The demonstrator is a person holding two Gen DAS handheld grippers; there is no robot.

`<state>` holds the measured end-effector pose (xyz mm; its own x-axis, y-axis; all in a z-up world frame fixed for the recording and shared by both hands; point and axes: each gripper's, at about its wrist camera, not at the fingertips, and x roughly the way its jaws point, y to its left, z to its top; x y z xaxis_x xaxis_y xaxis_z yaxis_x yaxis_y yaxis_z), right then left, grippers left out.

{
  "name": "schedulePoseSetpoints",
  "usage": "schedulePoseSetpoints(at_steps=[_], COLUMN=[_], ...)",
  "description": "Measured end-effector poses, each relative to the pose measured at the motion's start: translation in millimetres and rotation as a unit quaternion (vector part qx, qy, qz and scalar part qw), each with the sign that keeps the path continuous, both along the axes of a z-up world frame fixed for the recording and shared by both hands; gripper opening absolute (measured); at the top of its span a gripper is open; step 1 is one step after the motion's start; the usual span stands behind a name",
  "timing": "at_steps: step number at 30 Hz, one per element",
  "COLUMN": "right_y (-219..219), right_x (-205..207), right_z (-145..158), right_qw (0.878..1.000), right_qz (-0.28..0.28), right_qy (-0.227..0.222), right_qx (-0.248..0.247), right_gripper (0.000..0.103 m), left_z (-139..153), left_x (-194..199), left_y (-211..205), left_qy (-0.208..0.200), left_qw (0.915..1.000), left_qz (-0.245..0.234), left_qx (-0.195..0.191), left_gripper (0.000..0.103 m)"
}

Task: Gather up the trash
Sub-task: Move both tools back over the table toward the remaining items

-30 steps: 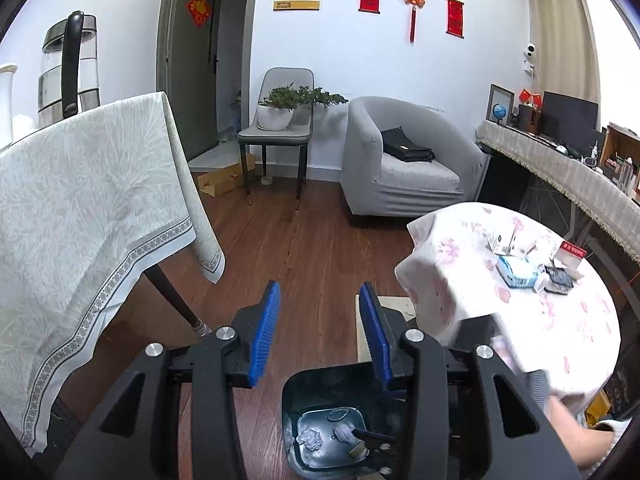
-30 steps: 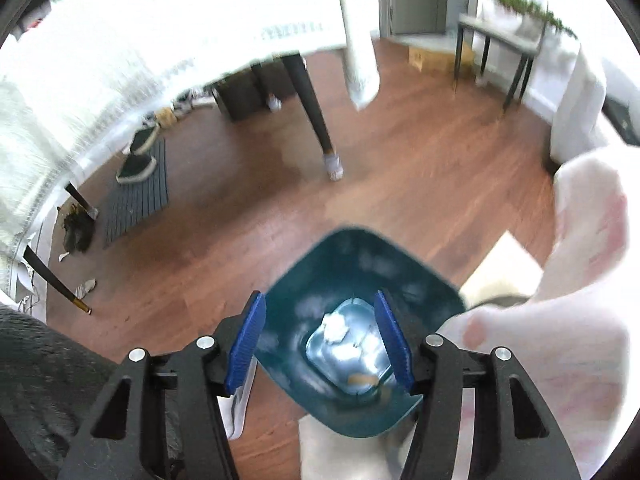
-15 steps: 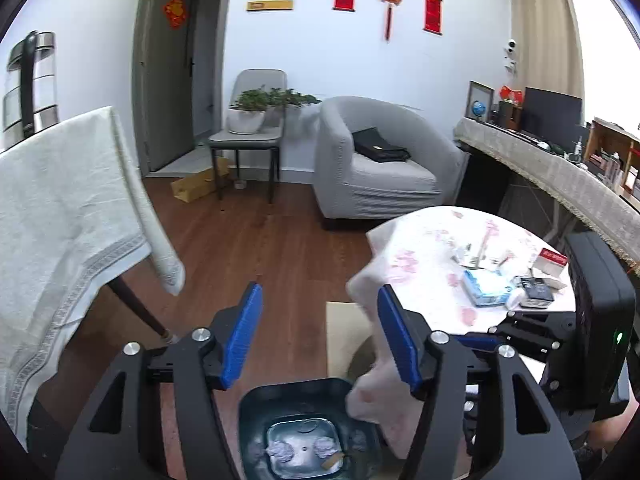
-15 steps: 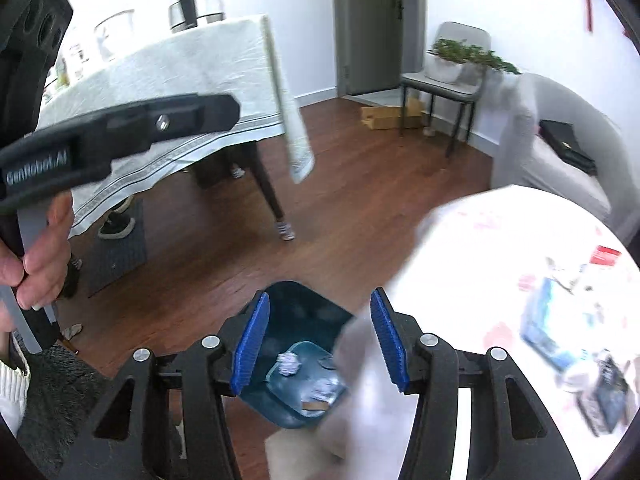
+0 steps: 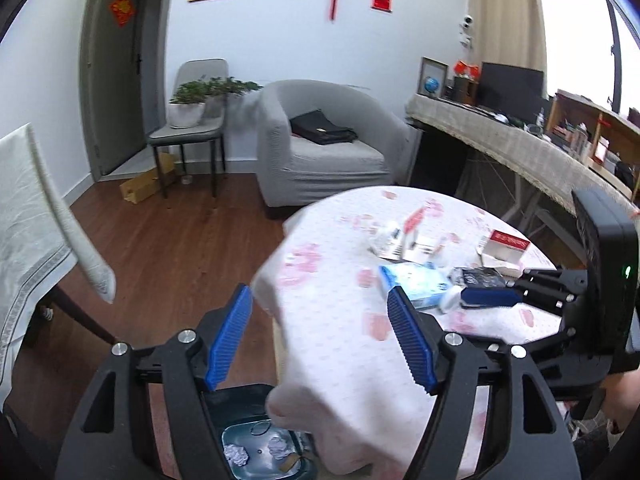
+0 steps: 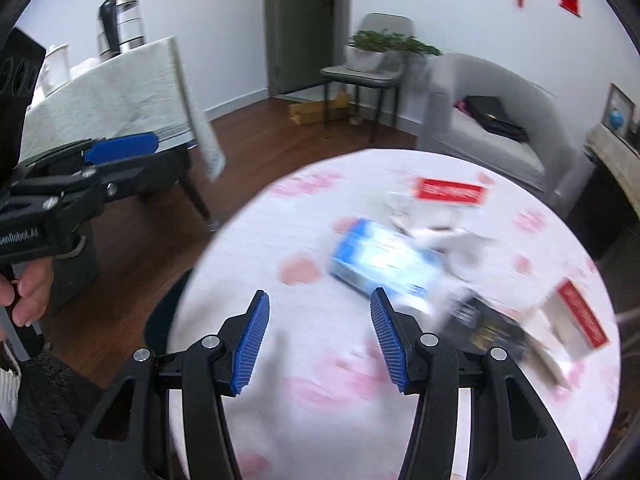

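Note:
A dark teal trash bin [image 5: 256,432] stands on the floor by the round table; crumpled paper balls [image 5: 236,455] lie in it. In the right wrist view only its rim [image 6: 160,320] shows. The round table [image 5: 340,352] has a white cloth with pink flowers and holds a blue tissue pack [image 6: 384,264], red-and-white boxes [image 6: 448,194], a black packet [image 6: 484,328] and crumpled white paper [image 5: 390,238]. My left gripper [image 5: 320,336] is open and empty over the table's edge above the bin. My right gripper [image 6: 318,338] is open and empty above the tabletop, short of the tissue pack.
A second table with a grey-white cloth [image 6: 112,96] and a kettle [image 6: 120,24] stands to the left. A grey armchair [image 5: 324,148], a chair with a potted plant [image 5: 192,120] and a long sideboard [image 5: 520,148] line the far side. Wooden floor [image 5: 168,248] lies between.
Both grippers have risen from over the bin and swung right toward the tabletop. The right one now faces the items on the table. Both stayed open and empty.

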<state>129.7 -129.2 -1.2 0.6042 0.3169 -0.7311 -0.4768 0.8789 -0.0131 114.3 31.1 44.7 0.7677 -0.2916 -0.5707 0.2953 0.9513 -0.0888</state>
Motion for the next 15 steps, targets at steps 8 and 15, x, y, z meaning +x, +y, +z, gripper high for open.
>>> schedulePoseSetpoints(at_steps=[8, 15], right_y=[-57, -90], right_x=[-10, -15], right_z=[-6, -6], right_qw=[0.999, 0.998], right_qz=[-0.035, -0.058], right_qy=[0.005, 0.01], right_qx=[-0.003, 0.007], right_gripper=[0.053, 0.054], left_z=[-11, -26], left_x=[6, 15], left_y=[-46, -89], left_qy=[0.016, 0.041], left_qw=[0.9993, 0.9977], left_qz=[-0.033, -0.053], left_qx=[-0.002, 0.011], left_gripper=[0.073, 0.073])
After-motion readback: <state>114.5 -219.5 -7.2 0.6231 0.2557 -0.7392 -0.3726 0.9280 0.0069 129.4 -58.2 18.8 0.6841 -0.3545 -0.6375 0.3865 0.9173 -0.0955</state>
